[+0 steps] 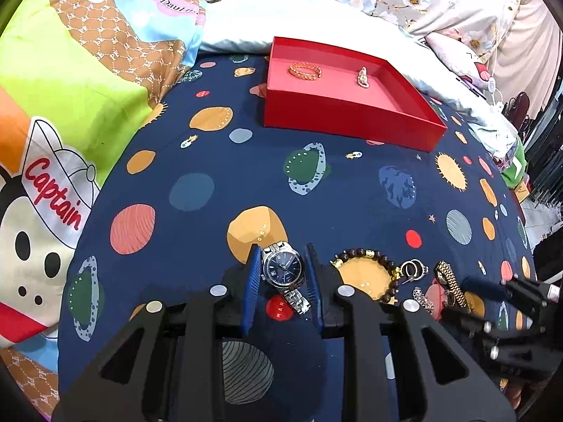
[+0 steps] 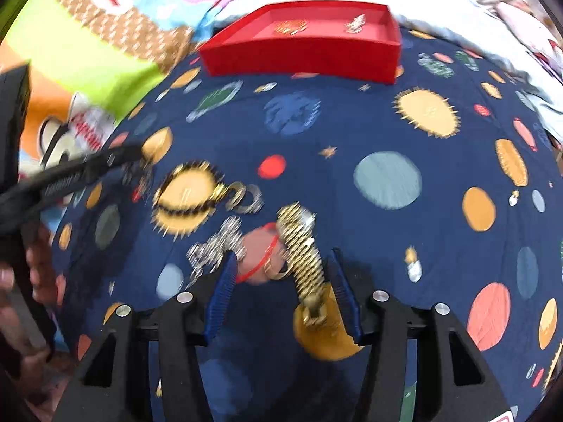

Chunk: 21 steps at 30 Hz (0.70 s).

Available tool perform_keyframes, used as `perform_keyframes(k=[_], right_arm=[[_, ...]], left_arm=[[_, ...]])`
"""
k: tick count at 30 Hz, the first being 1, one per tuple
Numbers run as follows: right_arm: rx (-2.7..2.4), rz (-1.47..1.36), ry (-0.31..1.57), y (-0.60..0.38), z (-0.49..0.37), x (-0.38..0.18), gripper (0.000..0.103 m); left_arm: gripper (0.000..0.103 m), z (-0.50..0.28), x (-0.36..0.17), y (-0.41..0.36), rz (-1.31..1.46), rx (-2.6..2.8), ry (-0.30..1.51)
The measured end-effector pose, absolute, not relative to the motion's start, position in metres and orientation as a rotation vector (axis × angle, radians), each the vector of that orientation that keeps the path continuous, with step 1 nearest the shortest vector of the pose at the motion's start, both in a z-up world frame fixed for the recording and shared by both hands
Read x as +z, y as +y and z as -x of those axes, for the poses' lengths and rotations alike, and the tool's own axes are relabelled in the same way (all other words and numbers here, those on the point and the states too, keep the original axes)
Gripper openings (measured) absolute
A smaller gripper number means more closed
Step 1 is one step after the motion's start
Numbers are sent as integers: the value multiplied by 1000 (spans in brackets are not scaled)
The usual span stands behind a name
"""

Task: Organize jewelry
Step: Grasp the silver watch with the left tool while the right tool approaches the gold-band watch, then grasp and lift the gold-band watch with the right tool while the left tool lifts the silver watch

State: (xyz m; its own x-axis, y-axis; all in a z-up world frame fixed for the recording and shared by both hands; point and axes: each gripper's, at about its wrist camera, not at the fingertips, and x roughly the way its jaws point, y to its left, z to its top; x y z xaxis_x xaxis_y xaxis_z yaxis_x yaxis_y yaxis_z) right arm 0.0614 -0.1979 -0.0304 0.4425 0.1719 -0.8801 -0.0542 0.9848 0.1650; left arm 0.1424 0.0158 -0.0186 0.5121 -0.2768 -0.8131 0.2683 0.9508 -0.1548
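A silver watch with a blue dial (image 1: 284,271) lies on the planet-print sheet between the blue pads of my left gripper (image 1: 282,253), which is open around it. My right gripper (image 2: 281,258) is open around a gold watch (image 2: 304,249), which also shows in the left wrist view (image 1: 450,283). A bead bracelet (image 1: 369,267), two linked rings (image 1: 412,269) and a silver chain (image 1: 424,300) lie between the watches. The red tray (image 1: 352,123) at the back holds a gold bracelet (image 1: 305,70) and a small pale piece (image 1: 362,77).
Cartoon-print pillows (image 1: 70,88) line the left side. White and floral bedding (image 1: 404,17) lies behind the tray. The bed's edge drops off at the right (image 1: 527,211). The right wrist view is motion-blurred.
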Motion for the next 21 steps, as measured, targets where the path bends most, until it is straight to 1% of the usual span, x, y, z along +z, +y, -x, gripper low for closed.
perform_keyframes(k=[3,5,7,9,20,21], right_arm=[[129,-150,1100,-202,-70,-33,47],[126,-126,1094,-198,-74,-33,41],[119,-106,1090,-194,-77,-34,28],[109,-88,1085,-193,-78,-34,22],[98,-162,1027,-203,-71,-23,20],[92,-167,1012,-205,-69,-18,13]], left_arm=[[24,-141,-20,14,6,-328,983],[24,-141,-21,14,7,-327,986],[24,-141,-21,14,10,-327,986],[24,-141,-21,15,10,-328,986],[24,-138,-16,16,22,-335,979],[24,-137,-14,16,24,-335,976]])
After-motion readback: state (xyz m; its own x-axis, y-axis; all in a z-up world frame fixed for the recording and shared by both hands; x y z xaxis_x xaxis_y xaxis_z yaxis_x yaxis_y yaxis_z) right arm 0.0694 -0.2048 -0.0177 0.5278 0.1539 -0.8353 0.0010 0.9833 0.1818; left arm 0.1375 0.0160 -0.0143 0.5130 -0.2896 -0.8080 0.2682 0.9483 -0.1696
